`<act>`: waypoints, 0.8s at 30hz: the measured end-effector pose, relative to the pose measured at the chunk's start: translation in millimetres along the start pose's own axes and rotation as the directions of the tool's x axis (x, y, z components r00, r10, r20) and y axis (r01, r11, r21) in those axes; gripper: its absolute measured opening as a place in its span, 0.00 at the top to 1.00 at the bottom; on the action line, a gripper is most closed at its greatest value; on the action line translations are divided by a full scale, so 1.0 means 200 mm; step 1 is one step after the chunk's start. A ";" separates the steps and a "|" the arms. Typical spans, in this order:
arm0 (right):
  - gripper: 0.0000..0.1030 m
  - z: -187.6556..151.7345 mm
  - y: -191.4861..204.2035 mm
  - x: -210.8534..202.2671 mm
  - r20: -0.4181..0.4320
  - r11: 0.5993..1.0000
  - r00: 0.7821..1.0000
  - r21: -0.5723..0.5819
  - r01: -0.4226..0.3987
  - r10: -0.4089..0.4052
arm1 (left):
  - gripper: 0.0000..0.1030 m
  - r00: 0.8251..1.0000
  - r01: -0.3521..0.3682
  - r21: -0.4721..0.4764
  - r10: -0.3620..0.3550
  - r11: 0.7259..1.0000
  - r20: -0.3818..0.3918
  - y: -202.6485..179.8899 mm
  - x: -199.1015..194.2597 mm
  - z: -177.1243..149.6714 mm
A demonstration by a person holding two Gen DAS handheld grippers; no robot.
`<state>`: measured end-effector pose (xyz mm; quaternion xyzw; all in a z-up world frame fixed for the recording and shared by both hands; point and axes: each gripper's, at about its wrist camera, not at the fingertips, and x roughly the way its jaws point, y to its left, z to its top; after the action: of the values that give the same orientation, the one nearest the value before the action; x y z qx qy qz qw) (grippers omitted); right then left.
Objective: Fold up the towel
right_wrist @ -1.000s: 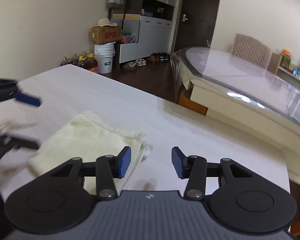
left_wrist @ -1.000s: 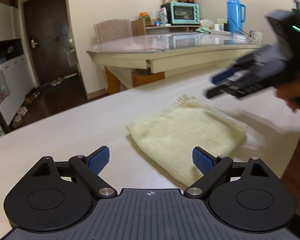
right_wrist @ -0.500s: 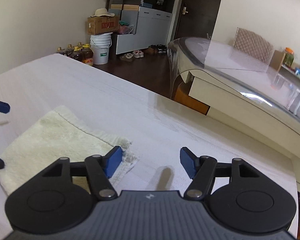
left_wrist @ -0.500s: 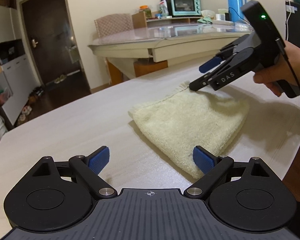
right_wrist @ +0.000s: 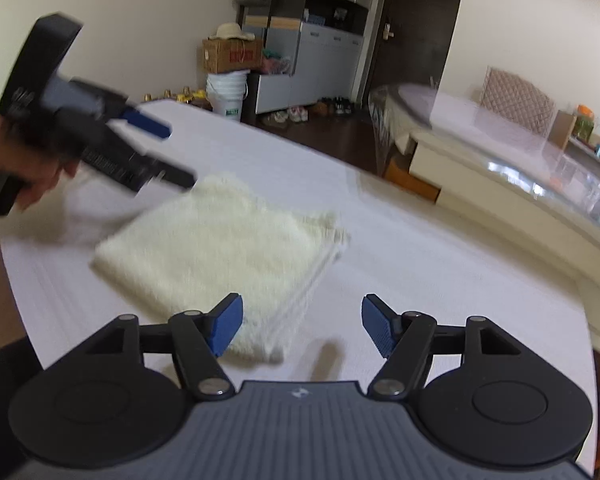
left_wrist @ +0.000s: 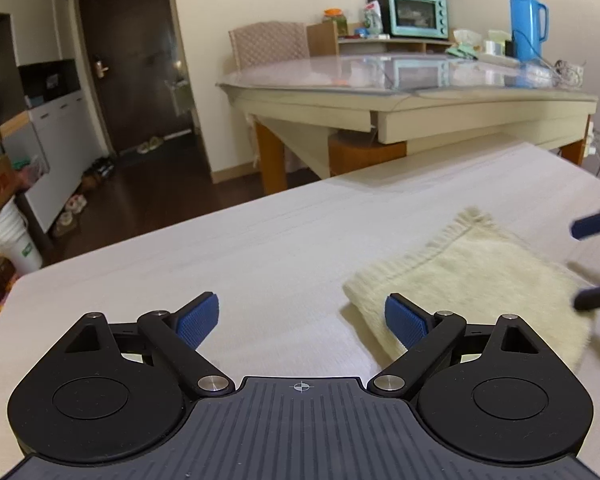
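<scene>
Left claw (left_wrist: 302, 322) was held wide open, empty, above white surface (left_wrist: 260, 256). Right claw (right_wrist: 302, 330) likewise spread wide, nothing gripped. Just beyond, cream towel (right_wrist: 220, 256) was seen lying flat in compact folded square, layered edges showing. Judged: fold complete or one further fold pending; undecidable.

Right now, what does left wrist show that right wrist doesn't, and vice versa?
Left wrist only: teal toaster oven, blue thermos, the right gripper as blurred tips at the frame edge.
Right wrist only: the left gripper whole, jaws open, the hand holding it, cardboard box.
Both: folded towel flat on the white table, ungripped; glass-topped table.
</scene>
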<state>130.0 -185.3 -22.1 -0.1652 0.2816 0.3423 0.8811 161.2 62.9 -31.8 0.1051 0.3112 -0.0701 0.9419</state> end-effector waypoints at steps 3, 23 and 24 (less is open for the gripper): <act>0.33 -0.01 -0.01 0.00 0.001 1.000 1.000 0.011 -0.006 0.006 | 0.08 1.000 -0.019 0.001 0.019 1.000 -0.010 0.03 0.04 0.00; 0.26 -0.06 0.04 -0.08 0.022 0.997 0.998 0.056 0.050 -0.051 | 0.07 0.999 0.044 0.095 -0.044 0.994 0.006 -0.25 -0.35 -0.21; 0.22 -0.06 0.04 -0.07 0.018 0.997 0.998 0.052 0.057 -0.058 | 0.07 0.999 0.033 0.097 -0.034 0.995 0.005 -0.24 -0.34 -0.21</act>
<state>111.7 -193.1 -23.4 -0.1471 0.2767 0.3110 0.8973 73.0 30.3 -31.2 0.1453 0.3060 -0.1014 0.9354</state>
